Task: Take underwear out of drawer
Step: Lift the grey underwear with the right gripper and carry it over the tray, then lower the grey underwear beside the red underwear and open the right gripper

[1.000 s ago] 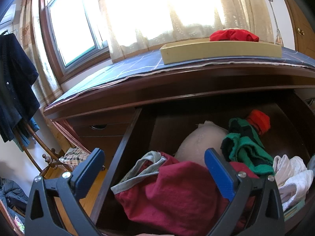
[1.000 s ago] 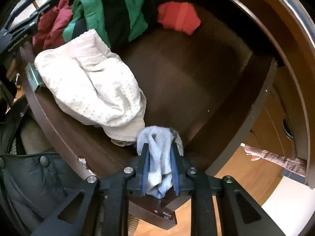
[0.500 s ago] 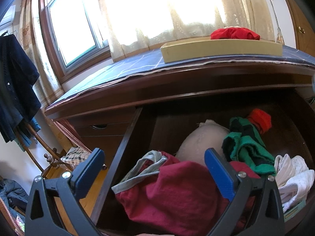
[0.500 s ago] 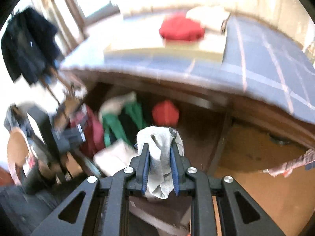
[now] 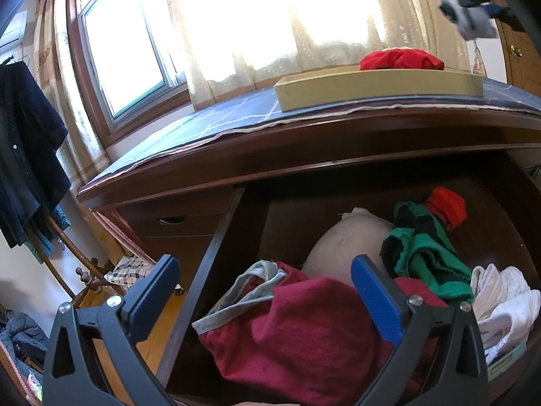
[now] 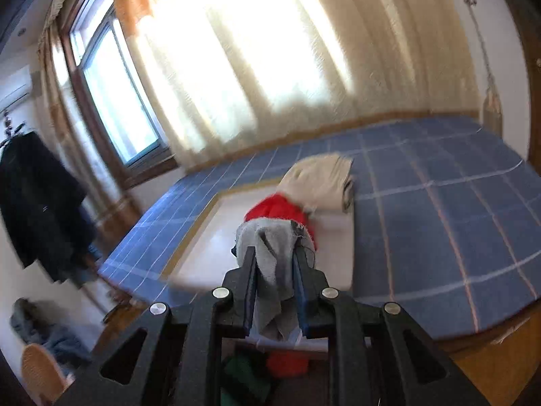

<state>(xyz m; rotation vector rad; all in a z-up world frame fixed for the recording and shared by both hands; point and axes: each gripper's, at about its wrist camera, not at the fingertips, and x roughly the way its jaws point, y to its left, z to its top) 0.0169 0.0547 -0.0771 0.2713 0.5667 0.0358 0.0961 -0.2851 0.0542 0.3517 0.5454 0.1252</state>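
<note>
My right gripper is shut on grey underwear, held high above the dresser top. In the left wrist view that gripper and its grey underwear show at the upper right. A shallow tan tray on the blue checked cloth holds a red garment and a folded beige one. My left gripper hangs open over the open drawer, above a maroon garment. Green, red, beige and white dotted pieces lie in the drawer.
A window with cream curtains stands behind the dresser. Dark clothes hang on a wooden rack at the left. A shut drawer sits left of the open one. Checked fabric lies on the wood floor.
My right gripper has risen out of the drawer with the grey underwear and turned level, now facing the tray on the dresser top. It has entered the left wrist view. The left gripper kept still.
</note>
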